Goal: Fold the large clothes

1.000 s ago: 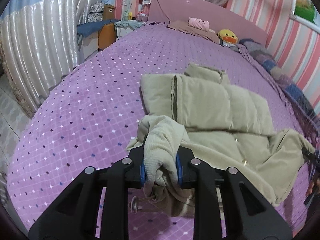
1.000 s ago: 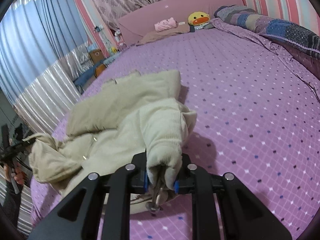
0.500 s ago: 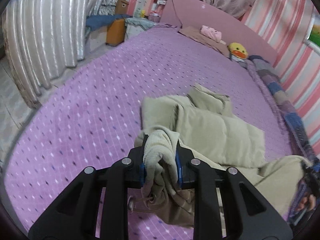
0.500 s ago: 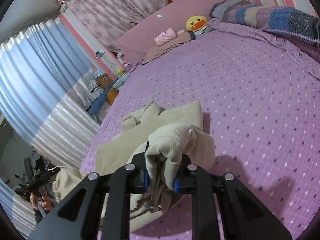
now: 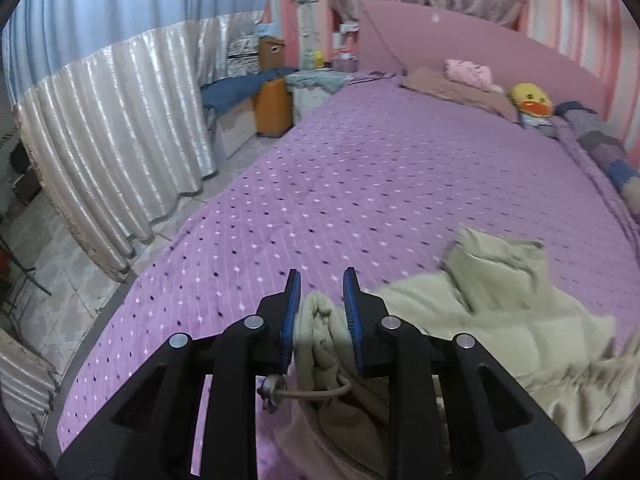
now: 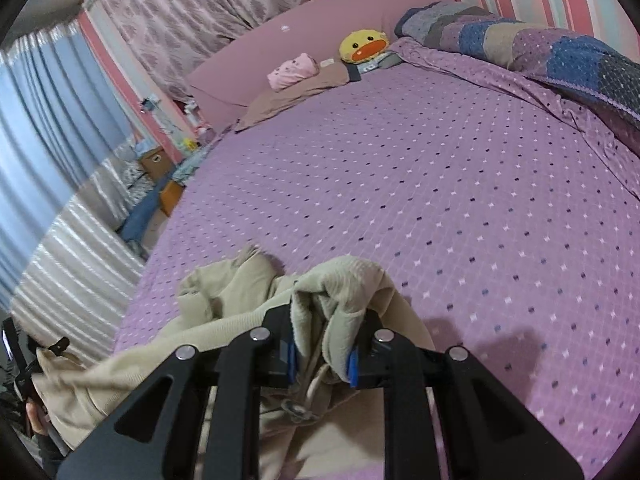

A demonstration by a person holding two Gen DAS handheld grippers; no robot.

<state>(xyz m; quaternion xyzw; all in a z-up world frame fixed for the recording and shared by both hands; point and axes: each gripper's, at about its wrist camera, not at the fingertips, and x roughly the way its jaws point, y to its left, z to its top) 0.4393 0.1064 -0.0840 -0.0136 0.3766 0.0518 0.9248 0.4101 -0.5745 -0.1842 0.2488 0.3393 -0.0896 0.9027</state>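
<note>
A beige padded jacket (image 5: 500, 320) is lying bunched on the near part of a purple dotted bed (image 5: 360, 184), partway through being folded: one panel is already lying doubled over the body, while the hem end nearest the cameras is lifted off the cover and crumpled. The left gripper (image 5: 320, 300) is sitting with its blue-padded jaws a little apart, a ribbed fold of the hem standing between them with a gap showing on each side, so the cloth appears loose rather than pinched; a drawcord with a metal toggle (image 5: 272, 394) is dangling just beneath. The right gripper (image 6: 322, 354) is clamping a thick bunch of the same hem, the fabric draping over both jaws and hiding the pads, with another cord end (image 6: 298, 408) hanging below. Judging from this, the bottom-to-top fold is under way but unfinished: the hem is not yet lying flat on the body, the far collar area (image 5: 496, 256) is rumpled, and smoothing and a final fold look to be left. At the far end of the bed, a yellow duck toy (image 6: 364, 46) and a pink bundle (image 6: 292, 72) are resting by the headboard (image 6: 320, 24).
</note>
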